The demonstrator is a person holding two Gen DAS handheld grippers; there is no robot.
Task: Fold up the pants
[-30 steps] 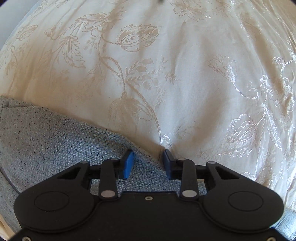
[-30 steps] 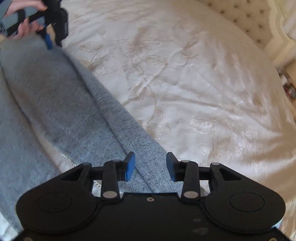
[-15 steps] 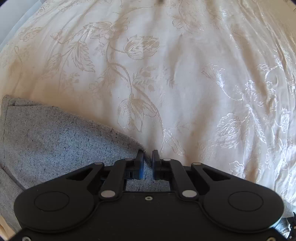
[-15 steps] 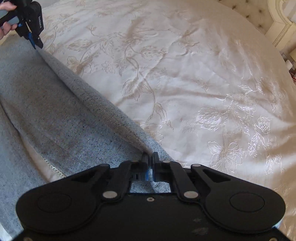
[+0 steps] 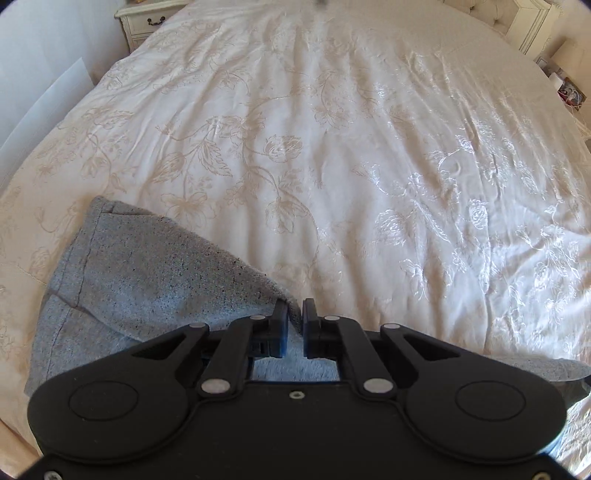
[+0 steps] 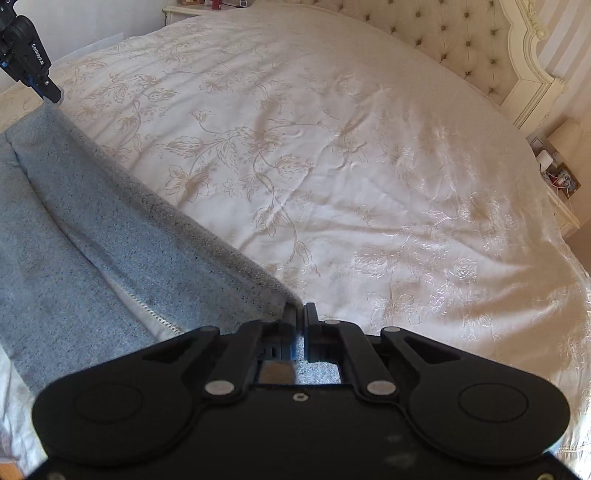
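Grey knit pants (image 5: pixel 140 280) lie on a cream bedspread. In the left wrist view my left gripper (image 5: pixel 294 325) is shut on the pants' edge and holds it raised above the bed. In the right wrist view the pants (image 6: pixel 92 243) stretch from the far left down to my right gripper (image 6: pixel 299 325), which is shut on the same long edge. The left gripper also shows in the right wrist view (image 6: pixel 46 90) at the top left, pinching the far end of that edge. The edge hangs taut between the two grippers.
The cream floral bedspread (image 5: pixel 351 147) fills most of both views. A tufted headboard (image 6: pixel 461 37) stands at the far right. A white nightstand (image 5: pixel 147 22) is at the far left, and a bedside table with a lamp (image 6: pixel 561 147) at the right.
Both grippers went from open to shut on the pants' edge. Both have since risen, lifting the edge off the bed, so more of the bed shows.
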